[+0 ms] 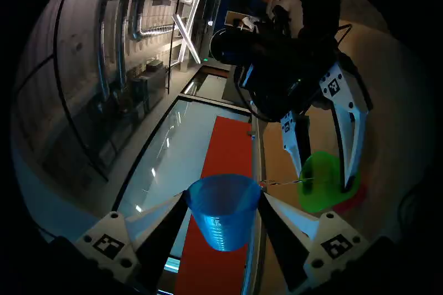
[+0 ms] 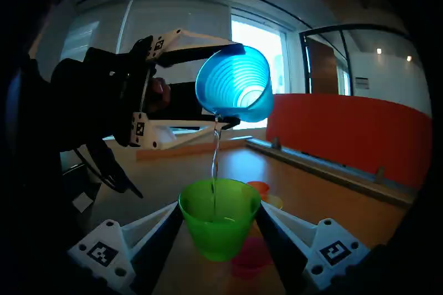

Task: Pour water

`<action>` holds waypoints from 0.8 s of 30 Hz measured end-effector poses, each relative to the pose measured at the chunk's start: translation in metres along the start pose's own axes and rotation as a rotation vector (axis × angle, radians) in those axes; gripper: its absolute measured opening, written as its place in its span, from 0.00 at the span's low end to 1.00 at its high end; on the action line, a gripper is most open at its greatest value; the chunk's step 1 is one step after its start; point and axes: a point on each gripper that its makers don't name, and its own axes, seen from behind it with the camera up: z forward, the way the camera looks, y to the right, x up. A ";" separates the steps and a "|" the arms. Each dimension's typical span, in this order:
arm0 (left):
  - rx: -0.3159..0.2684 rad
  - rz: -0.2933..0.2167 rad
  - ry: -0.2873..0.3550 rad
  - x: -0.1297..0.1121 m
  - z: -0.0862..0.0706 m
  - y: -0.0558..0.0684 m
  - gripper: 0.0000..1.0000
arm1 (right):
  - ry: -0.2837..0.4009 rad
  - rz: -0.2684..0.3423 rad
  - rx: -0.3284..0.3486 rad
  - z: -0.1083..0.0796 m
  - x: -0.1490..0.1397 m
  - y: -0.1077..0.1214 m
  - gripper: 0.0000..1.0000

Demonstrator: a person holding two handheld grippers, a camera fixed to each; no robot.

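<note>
Underneath runs a wooden table (image 2: 332,195), with a red partition (image 2: 360,129) along its far edge and bright windows (image 2: 277,51) behind. The left tongs (image 1: 222,198) are clamped on a blue cup (image 1: 223,220), held high and tipped over, and a thin stream of water (image 2: 215,156) falls from its lip. The right tongs (image 2: 219,207) grip a green cup (image 2: 220,231) directly below, its mouth catching the stream. A small orange cup (image 2: 259,186) and a pink cup (image 2: 252,259) sit just beside the green one on the table.

Pink cup (image 2: 252,257), orange cup (image 2: 259,186) partly hidden behind green cup (image 2: 220,227); yellow item (image 2: 274,201) beside them too small to tell.
</note>
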 end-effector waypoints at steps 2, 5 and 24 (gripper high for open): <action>0.001 0.006 0.000 0.000 0.000 0.000 0.88 | 0.000 0.001 0.000 0.000 0.000 0.000 0.91; 0.000 0.015 0.002 0.001 -0.001 0.000 0.88 | 0.001 0.000 0.001 -0.001 0.000 0.000 0.91; 0.009 0.032 0.005 0.003 -0.001 -0.002 0.88 | 0.002 -0.006 0.005 -0.001 -0.001 -0.002 0.90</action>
